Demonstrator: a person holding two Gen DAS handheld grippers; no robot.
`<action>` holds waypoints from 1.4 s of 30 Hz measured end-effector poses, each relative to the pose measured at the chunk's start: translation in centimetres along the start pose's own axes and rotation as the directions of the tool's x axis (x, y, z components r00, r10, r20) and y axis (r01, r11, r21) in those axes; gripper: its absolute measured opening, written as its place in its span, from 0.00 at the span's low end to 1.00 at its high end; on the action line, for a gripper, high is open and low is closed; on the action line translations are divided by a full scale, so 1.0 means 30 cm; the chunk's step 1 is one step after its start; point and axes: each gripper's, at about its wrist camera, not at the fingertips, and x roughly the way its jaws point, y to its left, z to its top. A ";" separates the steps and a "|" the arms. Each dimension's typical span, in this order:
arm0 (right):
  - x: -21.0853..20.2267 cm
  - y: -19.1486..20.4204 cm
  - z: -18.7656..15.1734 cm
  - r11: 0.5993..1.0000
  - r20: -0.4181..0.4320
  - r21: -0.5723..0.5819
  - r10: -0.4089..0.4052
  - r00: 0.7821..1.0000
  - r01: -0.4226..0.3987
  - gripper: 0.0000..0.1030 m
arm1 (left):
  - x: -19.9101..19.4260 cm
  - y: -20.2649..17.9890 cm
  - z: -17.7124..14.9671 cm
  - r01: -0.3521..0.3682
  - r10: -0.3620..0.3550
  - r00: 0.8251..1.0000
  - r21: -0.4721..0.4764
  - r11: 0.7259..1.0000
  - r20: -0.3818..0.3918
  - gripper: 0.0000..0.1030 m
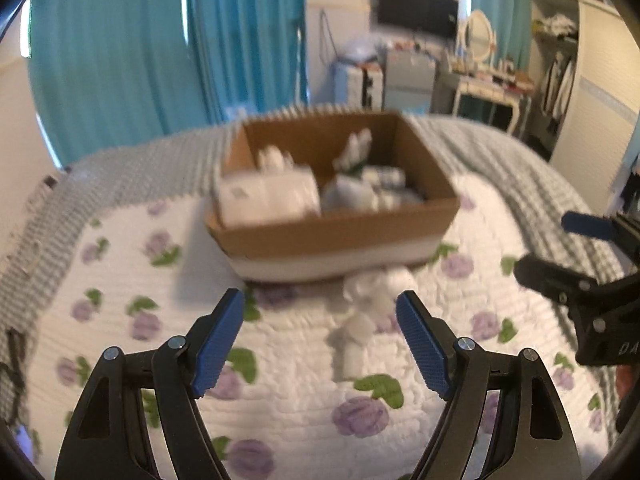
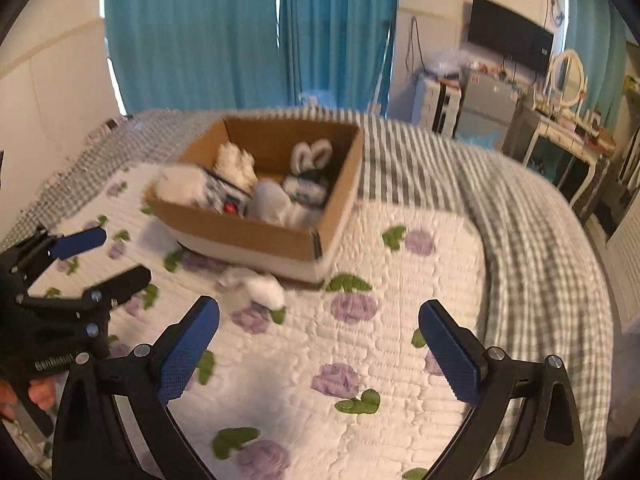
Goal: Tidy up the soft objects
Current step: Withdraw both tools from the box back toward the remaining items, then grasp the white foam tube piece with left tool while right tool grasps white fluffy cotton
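Observation:
A cardboard box (image 1: 332,236) (image 2: 240,232) sits on the bed and holds several soft things: a white plush (image 2: 236,162), a bunny toy (image 2: 310,160) and a white bundle (image 1: 268,196). A small white soft toy (image 1: 370,312) (image 2: 260,286) lies on the quilt just in front of the box. My left gripper (image 1: 320,344) is open and empty, with the toy ahead between its fingers; it also shows in the right wrist view (image 2: 108,256). My right gripper (image 2: 320,356) is open and empty over the quilt, and shows at the left wrist view's right edge (image 1: 560,244).
The bed has a white quilt with purple flowers (image 2: 360,360) over a grey checked blanket (image 2: 520,220). Teal curtains (image 2: 240,32) hang behind. A dressing table (image 2: 560,128), a wall screen (image 2: 508,40) and cabinets stand at the right.

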 end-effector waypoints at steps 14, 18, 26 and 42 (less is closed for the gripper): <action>0.294 -0.079 -0.058 0.997 -0.103 0.072 -0.001 0.995 0.008 0.98 | 0.309 -0.063 -0.105 0.107 -0.095 0.980 0.062 0.992 -0.176 0.42; 0.311 -0.061 -0.049 0.997 -0.106 0.077 0.006 0.994 0.002 0.98 | 0.283 -0.054 -0.100 0.150 -0.133 0.975 0.089 0.985 -0.179 0.27; 0.320 0.053 -0.005 0.998 -0.102 0.051 0.028 0.994 -0.023 0.98 | 0.194 0.082 -0.056 0.147 -0.140 0.980 0.040 0.988 -0.143 0.26; 0.436 0.193 0.006 0.998 -0.151 0.005 0.069 0.986 -0.069 0.37 | 0.222 0.212 -0.051 0.082 -0.082 0.983 -0.008 0.997 -0.163 0.26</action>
